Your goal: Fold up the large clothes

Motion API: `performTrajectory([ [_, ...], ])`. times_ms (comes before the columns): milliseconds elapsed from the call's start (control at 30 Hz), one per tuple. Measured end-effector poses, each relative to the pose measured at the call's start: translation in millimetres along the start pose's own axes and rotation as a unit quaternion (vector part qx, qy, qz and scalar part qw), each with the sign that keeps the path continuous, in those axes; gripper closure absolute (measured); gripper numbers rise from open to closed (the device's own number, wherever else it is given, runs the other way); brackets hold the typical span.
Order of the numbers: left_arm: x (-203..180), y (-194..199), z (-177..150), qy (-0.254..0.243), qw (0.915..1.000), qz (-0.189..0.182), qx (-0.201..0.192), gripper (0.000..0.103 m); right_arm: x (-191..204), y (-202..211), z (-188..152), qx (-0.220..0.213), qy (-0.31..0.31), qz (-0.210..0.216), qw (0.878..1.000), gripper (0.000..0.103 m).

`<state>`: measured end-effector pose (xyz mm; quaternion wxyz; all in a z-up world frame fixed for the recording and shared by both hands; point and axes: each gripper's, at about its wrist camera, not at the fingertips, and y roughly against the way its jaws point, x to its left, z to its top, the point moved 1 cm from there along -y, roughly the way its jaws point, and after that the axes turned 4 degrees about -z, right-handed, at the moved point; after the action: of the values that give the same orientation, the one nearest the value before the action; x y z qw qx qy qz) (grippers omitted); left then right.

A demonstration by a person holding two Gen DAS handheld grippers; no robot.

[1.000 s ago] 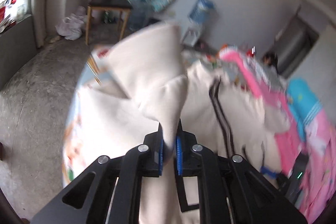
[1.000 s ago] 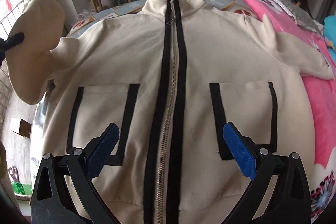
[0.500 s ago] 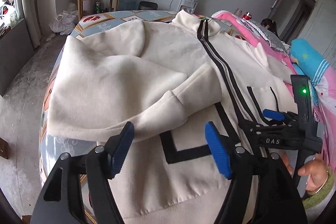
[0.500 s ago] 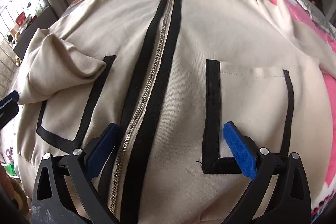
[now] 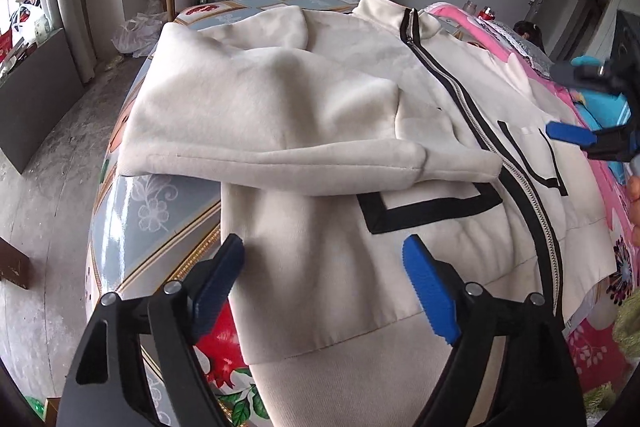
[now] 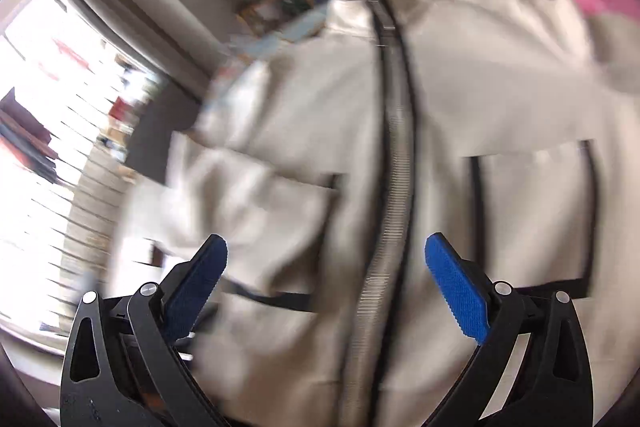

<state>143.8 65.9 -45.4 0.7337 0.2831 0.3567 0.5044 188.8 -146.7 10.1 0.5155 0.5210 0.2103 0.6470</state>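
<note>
Here no writing is readable; left tool opening, right tool spread, over jacket.

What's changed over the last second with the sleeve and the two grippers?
The left gripper let go of the cream jacket's sleeve, which it had held pinched up in the air; the sleeve now lies folded across the cream zip-up jacket, and the fingers are opening, nothing between them. The right gripper swung sideways, still open. The jacket stayed flat.

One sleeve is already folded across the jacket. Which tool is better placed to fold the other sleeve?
Probably the right tool: it hovers open on the jacket's unfolded side by the pink bedding. The left tool, jaws opening and empty, sits by the folded sleeve.
</note>
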Motion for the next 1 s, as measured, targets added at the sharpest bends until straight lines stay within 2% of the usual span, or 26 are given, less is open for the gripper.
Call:
performTrajectory([
  [67, -1, -2, -1, 0.000, 1.0000, -0.006, -0.002, 0.011, 9, -12, 4, 0.030, -0.031, 0.068, 0.997, 0.007],
  [100, -1, -3, -1, 0.001, 0.9999, -0.011, -0.003, 0.007, 12, -22, 4, 0.049, -0.046, 0.087, 0.994, 0.011],
  [167, -2, -5, -1, -0.001, 0.9999, -0.013, -0.006, 0.005, 13, -45, 4, 0.087, -0.072, 0.103, 0.988, 0.020],
  [267, 0, -4, 0, 0.014, 0.9996, -0.018, -0.014, 0.005, 9, -68, 3, 0.111, -0.099, 0.092, 0.985, 0.028],
  [400, 12, 1, -1, 0.057, 0.9959, -0.057, -0.040, 0.005, -2, -86, -5, 0.140, -0.139, 0.080, 0.977, 0.043],
  [500, 20, 4, -2, 0.076, 0.9922, -0.083, -0.053, 0.005, -1, -91, -7, 0.147, -0.136, 0.077, 0.977, 0.051],
  [567, 17, 3, 0, 0.067, 0.9938, -0.077, -0.045, 0.005, 2, -93, -6, 0.148, -0.126, 0.074, 0.978, 0.056],
  [633, 11, 2, 1, 0.056, 0.9958, -0.063, -0.038, 0.005, 1, -96, -6, 0.148, -0.120, 0.072, 0.979, 0.066],
  [700, 8, 0, 1, 0.046, 0.9970, -0.052, -0.033, 0.005, -4, -96, -5, 0.145, -0.115, 0.065, 0.980, 0.083],
  [767, 8, 0, 1, 0.042, 0.9975, -0.050, -0.026, 0.005, -4, -90, -4, 0.137, -0.102, 0.055, 0.984, 0.095],
  [833, 8, 3, 5, 0.041, 0.9975, -0.050, -0.028, 0.005, 8, -82, 5, 0.117, -0.071, 0.049, 0.989, 0.096],
  [1000, 7, 6, 24, 0.004, 0.9991, -0.011, -0.041, 0.005, 35, -57, 49, 0.046, -0.014, 0.056, 0.997, 0.098],
])
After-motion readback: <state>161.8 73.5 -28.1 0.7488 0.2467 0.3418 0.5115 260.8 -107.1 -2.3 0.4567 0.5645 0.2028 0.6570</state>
